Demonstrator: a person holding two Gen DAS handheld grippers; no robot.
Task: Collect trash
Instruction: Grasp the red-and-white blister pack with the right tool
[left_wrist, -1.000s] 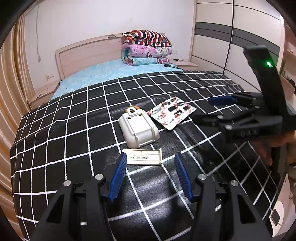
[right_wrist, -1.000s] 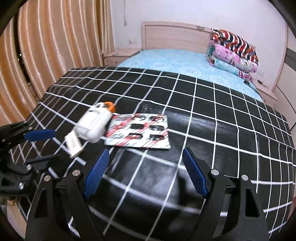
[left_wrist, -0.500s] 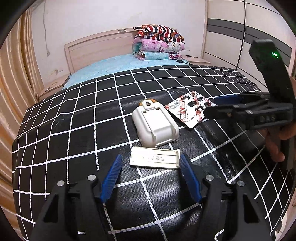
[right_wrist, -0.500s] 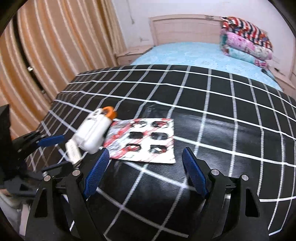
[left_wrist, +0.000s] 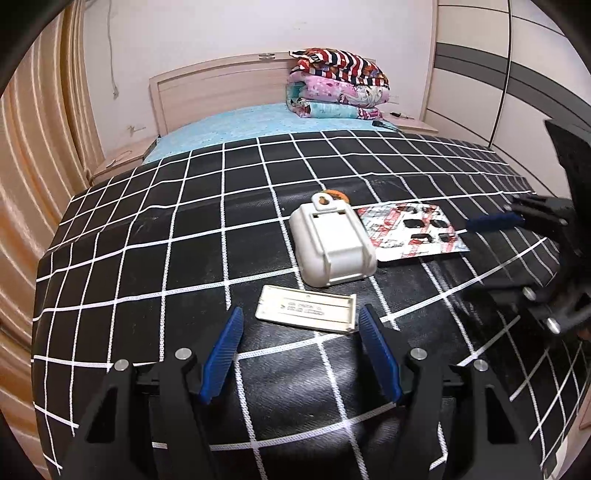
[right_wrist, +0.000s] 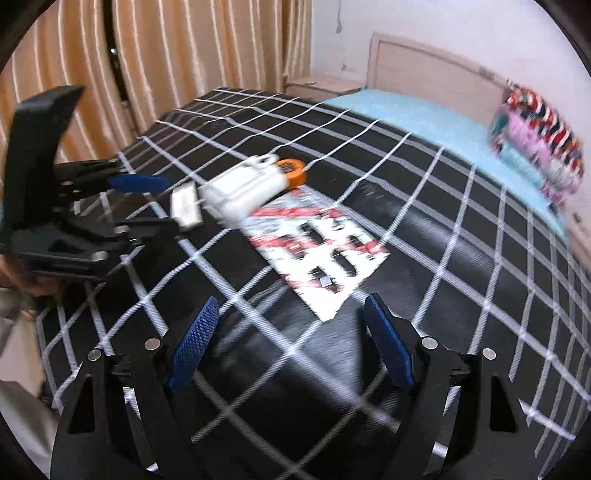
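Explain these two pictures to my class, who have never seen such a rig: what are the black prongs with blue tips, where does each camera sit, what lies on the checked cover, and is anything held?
There is no robot here. A person holds a two-finger gripper in each hand, and a wide-angle camera on each one looks forward along its fingers. One picture is from the left gripper, the other from the right gripper; each also catches the other gripper at its edge.

On the black checked cover of a bed lie a white plastic case, a flat white lid and a printed card with cut-out holes. An orange thing peeks from behind the case. Folded blankets are stacked at the headboard.

Both grippers are open and hold nothing. The lid lies just ahead of the left one, the card ahead of the right.
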